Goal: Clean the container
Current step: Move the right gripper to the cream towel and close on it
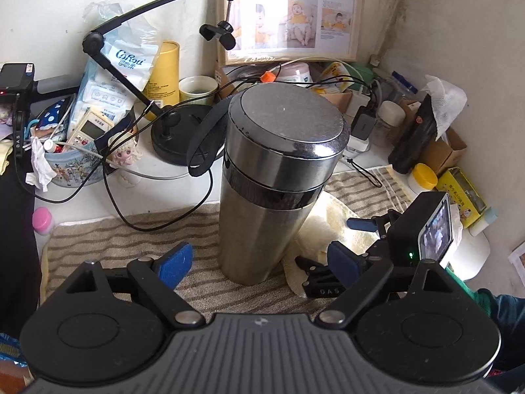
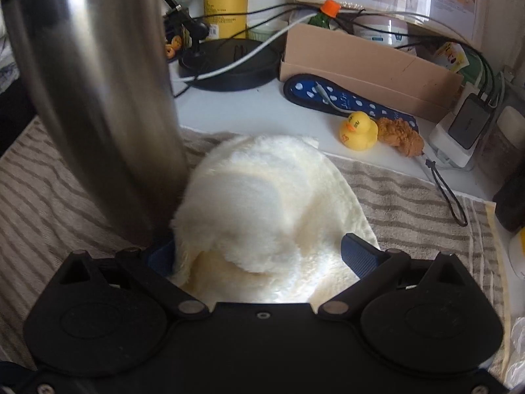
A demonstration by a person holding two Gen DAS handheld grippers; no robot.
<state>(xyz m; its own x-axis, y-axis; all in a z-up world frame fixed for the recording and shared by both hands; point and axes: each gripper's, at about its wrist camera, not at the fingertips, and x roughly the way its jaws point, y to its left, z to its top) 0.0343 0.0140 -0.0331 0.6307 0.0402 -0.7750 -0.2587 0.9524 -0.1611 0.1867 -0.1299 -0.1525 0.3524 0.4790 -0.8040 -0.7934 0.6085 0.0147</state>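
Steel container (image 1: 274, 177) upright on striped towel (image 1: 108, 239), left tongs (image 1: 259, 259) spread, cream cloth (image 2: 262, 203) beside

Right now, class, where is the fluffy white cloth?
The white cloth lies on the striped towel just right of the steel flask, between the right gripper jaws.

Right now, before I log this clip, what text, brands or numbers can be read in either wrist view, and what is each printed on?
"CoRou": white plastic tissue pack behind the black lamp arm.
"DAS": black strap at the left edge.
"DAS", seen upside down: right gripper body.
Unreadable, too small or blurred: tall yellow cardboard tube, white remote control, framed baby photo sheet, yellow rubber duck, yellow box.
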